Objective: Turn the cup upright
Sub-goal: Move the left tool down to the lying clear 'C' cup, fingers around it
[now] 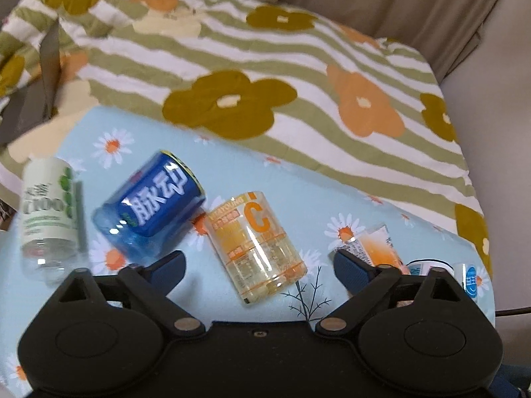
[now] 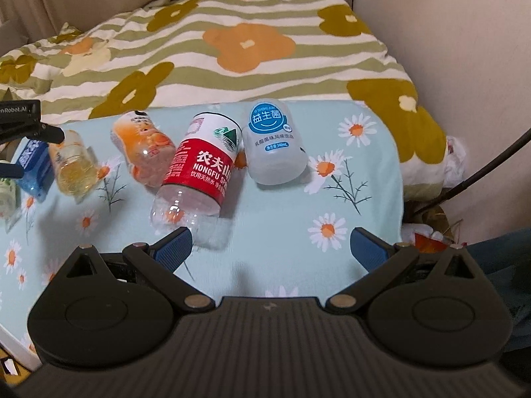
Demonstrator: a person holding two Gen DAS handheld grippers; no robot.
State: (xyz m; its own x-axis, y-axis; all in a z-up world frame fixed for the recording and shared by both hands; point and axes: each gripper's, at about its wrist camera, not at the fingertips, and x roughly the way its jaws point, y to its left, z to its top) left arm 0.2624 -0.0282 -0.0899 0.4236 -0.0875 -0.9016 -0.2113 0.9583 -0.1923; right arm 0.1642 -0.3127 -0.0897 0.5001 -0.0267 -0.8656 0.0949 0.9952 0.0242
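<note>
Several cut-bottle cups stand upside down in a row on a light blue daisy cloth (image 2: 298,205). In the left wrist view I see a white-green cup (image 1: 49,212), a blue cup (image 1: 151,205), a yellow cup with an orange C (image 1: 255,242) and part of an orange cup (image 1: 375,245). My left gripper (image 1: 259,265) is open, its fingers either side of the yellow cup's near end. In the right wrist view I see the yellow cup (image 2: 74,165), the orange cup (image 2: 146,149), a red-label cup (image 2: 199,175) and a white cup (image 2: 273,146). My right gripper (image 2: 270,248) is open and empty, just in front of the red-label cup.
A striped flower quilt (image 1: 265,59) covers the bed behind the cloth. A beige wall (image 2: 448,33) stands at the right, with a dark cable (image 2: 481,169) and clutter beside the cloth's right edge. The left gripper's body (image 2: 20,122) shows at the far left.
</note>
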